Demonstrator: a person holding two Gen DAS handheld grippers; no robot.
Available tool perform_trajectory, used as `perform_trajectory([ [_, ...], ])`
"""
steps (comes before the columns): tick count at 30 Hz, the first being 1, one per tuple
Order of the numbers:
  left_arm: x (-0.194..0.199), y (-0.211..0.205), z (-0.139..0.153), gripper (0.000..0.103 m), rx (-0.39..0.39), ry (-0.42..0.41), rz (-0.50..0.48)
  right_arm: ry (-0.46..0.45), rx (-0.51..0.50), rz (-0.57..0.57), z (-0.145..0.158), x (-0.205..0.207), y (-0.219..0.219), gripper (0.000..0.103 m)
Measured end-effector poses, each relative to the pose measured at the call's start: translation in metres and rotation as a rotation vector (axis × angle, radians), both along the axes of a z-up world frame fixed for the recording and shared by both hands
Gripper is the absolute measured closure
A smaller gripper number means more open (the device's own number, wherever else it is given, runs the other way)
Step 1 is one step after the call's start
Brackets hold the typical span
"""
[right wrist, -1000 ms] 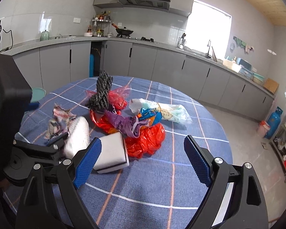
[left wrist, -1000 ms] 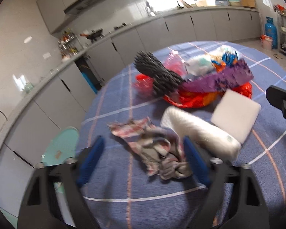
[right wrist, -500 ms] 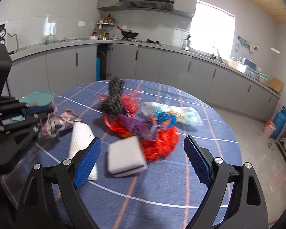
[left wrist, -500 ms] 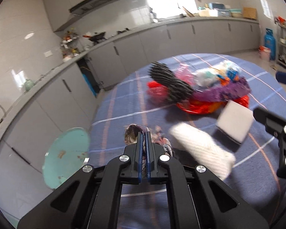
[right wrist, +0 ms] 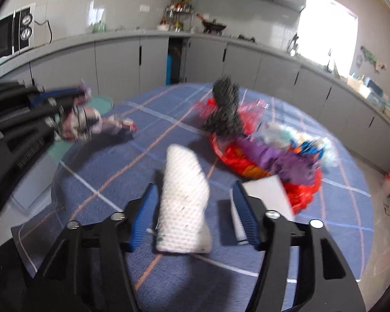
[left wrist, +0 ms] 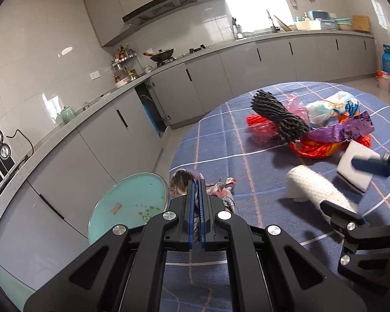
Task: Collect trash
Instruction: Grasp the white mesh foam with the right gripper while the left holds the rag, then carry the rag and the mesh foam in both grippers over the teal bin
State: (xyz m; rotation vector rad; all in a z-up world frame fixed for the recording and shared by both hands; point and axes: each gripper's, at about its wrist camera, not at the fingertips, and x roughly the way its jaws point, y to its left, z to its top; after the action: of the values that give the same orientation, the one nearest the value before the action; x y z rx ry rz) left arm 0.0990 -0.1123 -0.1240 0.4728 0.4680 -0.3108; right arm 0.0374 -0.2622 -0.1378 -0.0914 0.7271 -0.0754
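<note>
Littering table [left wrist: 221, 143]: one rag [left wrist: 180, 182], one sponge [left wrist: 356, 167].

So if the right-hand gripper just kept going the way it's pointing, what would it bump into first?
Probably the white mesh roll: it already lies between the closing right gripper, ahead of the pads. Depth is uncertain.

Round tabletop [left wrist: 221, 140] with a blue plaid cloth. Sitting on it: white mesh foam sleeve [right wrist: 183, 197], white sponge block [left wrist: 351, 166], and a heap of red plastic bags [left wrist: 314, 148] under a dark rope bundle [left wrist: 278, 117].
</note>
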Motion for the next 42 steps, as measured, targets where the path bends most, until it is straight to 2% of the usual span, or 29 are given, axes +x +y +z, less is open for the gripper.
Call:
perform_trajectory([
  [3, 0.001, 0.004, 0.0, 0.1, -0.007, 0.001, 0.008, 0.063, 0.016, 0.01, -0.013, 0.005, 0.001, 0.067],
  [4, 0.002, 0.005, 0.0, 0.1, -0.008, 0.0, 0.011, 0.071, 0.015, 0.015, -0.015, 0.006, 0.002, 0.076],
  [5, 0.002, 0.007, 0.0, 0.1, -0.009, -0.002, 0.014, 0.073, 0.004, 0.018, -0.016, 0.005, 0.004, 0.081],
  [8, 0.003, 0.011, 0.005, 0.1, -0.018, -0.014, 0.028, 0.052, 0.007, 0.024, -0.011, 0.001, 0.006, 0.087],
  [16, 0.01, 0.035, 0.024, 0.1, -0.031, -0.062, 0.097, -0.014, 0.004, 0.026, 0.018, -0.003, 0.009, 0.088],
  [26, 0.023, 0.072, 0.035, 0.1, -0.049, -0.072, 0.181, -0.063, 0.003, 0.059, 0.042, 0.01, 0.027, 0.088],
  [42, 0.042, 0.101, 0.037, 0.1, -0.035, -0.077, 0.271, -0.125, 0.004, 0.103, 0.065, 0.035, 0.048, 0.088],
])
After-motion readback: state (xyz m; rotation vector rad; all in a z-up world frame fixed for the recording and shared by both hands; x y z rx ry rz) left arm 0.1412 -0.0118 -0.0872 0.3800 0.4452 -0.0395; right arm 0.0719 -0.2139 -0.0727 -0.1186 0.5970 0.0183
